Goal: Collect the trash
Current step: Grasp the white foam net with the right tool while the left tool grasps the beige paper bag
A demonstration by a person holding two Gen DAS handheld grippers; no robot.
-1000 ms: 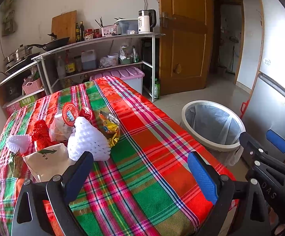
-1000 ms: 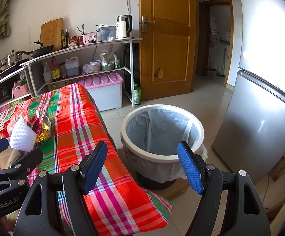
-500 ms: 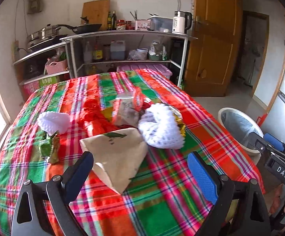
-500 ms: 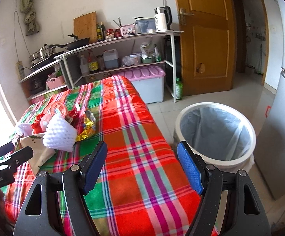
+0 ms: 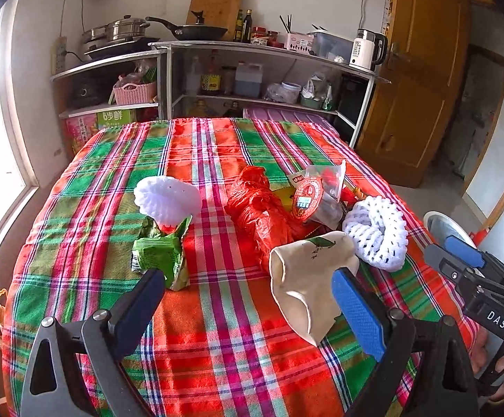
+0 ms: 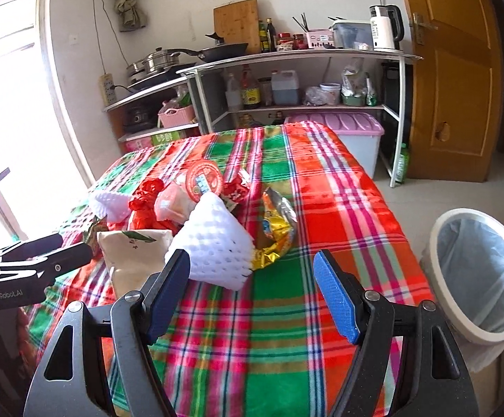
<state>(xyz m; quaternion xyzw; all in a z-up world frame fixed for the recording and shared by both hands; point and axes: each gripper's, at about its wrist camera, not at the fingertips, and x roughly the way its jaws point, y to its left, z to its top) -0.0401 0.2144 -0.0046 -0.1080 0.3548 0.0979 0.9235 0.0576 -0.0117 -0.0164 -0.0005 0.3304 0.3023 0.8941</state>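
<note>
Both grippers nearer trash pile (image 5: pixel 286 222)

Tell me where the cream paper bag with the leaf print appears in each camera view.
Left wrist: the cream paper bag lies low, right of center, beside the left hand-held gripper's blue finger.
Right wrist: it lies left of center.
Shared landmark: the white foam net next to it.

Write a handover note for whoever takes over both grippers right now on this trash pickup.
Left gripper: open, empty, over the near table edge facing the pile.
Right gripper: open, empty, just short of the white foam net.
Trash on the tablecloth: cream paper bag, red plastic bag, green wrapper, gold wrapper, a second foam net, cup with red lid.
Bin stands on the floor right of the table; no trash visible inside.
Done: nothing picked. Left: everything.
</note>
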